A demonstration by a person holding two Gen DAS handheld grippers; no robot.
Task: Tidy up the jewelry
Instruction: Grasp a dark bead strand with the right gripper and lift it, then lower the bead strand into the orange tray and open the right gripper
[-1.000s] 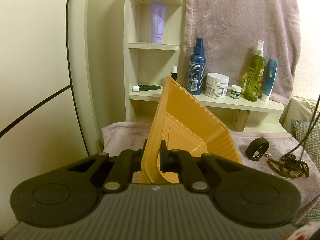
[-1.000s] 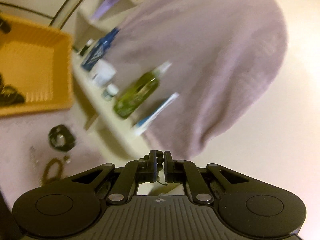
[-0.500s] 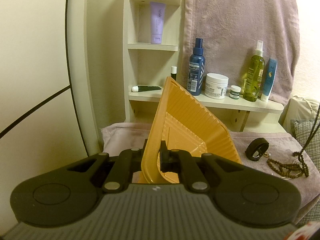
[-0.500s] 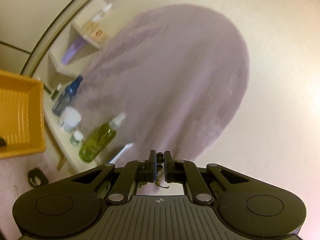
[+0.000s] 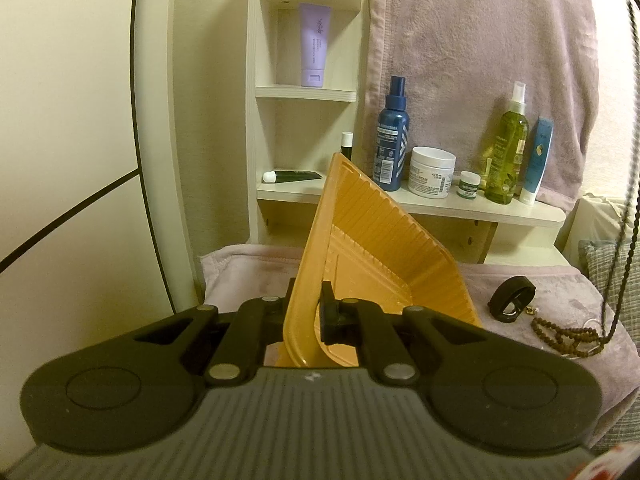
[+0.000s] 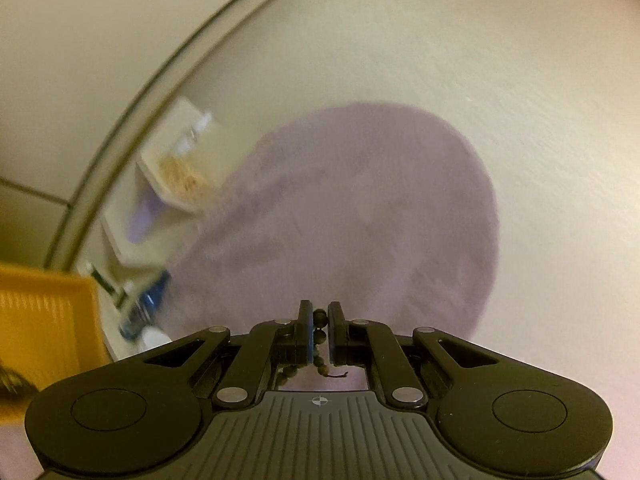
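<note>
My left gripper (image 5: 306, 300) is shut on the near rim of an orange ribbed tray (image 5: 372, 252), holding it tilted up over the mauve cloth. My right gripper (image 6: 319, 320) is shut on a brown bead necklace (image 6: 319, 315). It is raised high and points at the wall and a hanging towel. In the left wrist view the necklace (image 5: 624, 208) hangs as a long strand down the right edge, its lower end (image 5: 568, 334) still coiled on the cloth. A black ring-shaped band (image 5: 512, 298) and a small gold piece (image 5: 530, 311) lie beside it. The tray (image 6: 44, 320) also shows at the right wrist view's left edge.
A white shelf (image 5: 440, 206) behind the tray carries a blue bottle (image 5: 392, 148), a white jar (image 5: 432, 178), a small green jar (image 5: 468, 190), a green spray bottle (image 5: 506, 152) and a blue tube (image 5: 538, 160). A mauve towel (image 5: 480, 40) hangs above. A purple tube (image 5: 314, 44) stands in the upper niche.
The right gripper has risen with the necklace; the strand now stretches taller and less of it lies on the cloth. The left gripper and the tray have not moved.
</note>
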